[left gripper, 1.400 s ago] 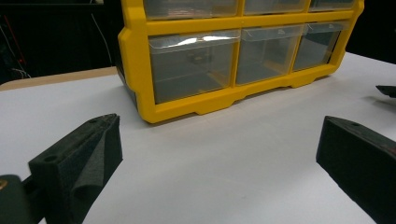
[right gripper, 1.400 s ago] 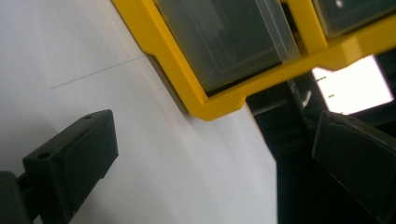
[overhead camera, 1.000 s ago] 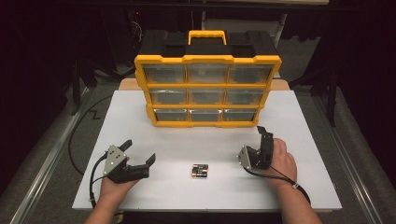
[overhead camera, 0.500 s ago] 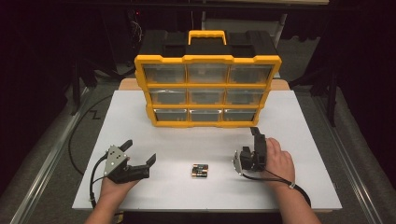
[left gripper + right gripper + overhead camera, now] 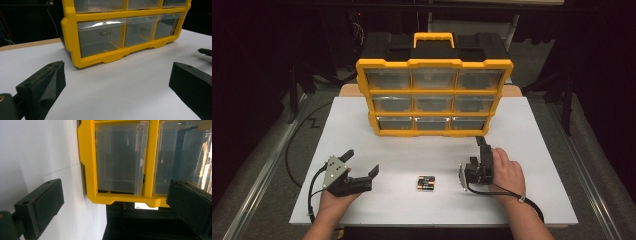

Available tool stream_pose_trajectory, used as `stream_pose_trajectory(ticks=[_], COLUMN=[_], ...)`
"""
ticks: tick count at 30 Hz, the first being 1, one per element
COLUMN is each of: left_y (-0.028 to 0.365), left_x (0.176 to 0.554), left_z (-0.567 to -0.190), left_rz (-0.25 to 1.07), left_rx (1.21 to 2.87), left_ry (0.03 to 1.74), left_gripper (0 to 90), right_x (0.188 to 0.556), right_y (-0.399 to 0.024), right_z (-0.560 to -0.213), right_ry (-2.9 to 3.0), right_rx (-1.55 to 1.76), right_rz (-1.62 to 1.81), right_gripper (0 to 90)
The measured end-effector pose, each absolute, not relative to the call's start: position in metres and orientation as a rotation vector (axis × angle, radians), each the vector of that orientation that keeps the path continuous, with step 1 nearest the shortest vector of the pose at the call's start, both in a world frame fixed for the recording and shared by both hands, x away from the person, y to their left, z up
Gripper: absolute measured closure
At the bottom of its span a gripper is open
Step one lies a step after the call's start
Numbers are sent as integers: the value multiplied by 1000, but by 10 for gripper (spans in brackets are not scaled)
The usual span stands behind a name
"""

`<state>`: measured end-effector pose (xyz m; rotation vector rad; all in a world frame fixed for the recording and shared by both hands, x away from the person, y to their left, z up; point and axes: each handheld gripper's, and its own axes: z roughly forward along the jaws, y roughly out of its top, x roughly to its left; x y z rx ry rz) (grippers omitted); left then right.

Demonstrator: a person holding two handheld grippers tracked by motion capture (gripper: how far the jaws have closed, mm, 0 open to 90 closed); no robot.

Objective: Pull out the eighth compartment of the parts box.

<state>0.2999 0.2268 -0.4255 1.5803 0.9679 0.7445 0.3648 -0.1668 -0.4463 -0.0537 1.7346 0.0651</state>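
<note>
Right tool (image 5: 482,156) rolled sideways, aimed at organizer (image 5: 434,85).

1. High view: fixed above the near side, facing forward and down; takes in the whole white tabletop (image 5: 537,130), the yellow organizer (image 5: 434,85) at the far edge, both forearms entering from the bottom.
2. Left gripper view: rides low over the tabletop (image 5: 120,85), looks along its two black jaws toward the organizer (image 5: 100,57); close, bottom drawer row at eye level, left corner nearest.
3. Right gripper view: rolled about a quarter turn, so tabletop (image 5: 37,150) stands vertical at left; very near the organizer (image 5: 87,157) corner.
4. Shared: organizer front and white tabletop in all three.
</note>
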Motion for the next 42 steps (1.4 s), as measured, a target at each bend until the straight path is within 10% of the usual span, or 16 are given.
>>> stream_pose_trajectory(ticks=[42], left_y=[227], left_x=[299], left_z=[-425], left_rz=[761], left_rx=[1589], left_ry=[957], left_gripper=[18], right_x=[372], right_y=[-124], right_z=[-453], right_ry=[1720], right_rx=[-103], right_rz=[66], right_gripper=[365])
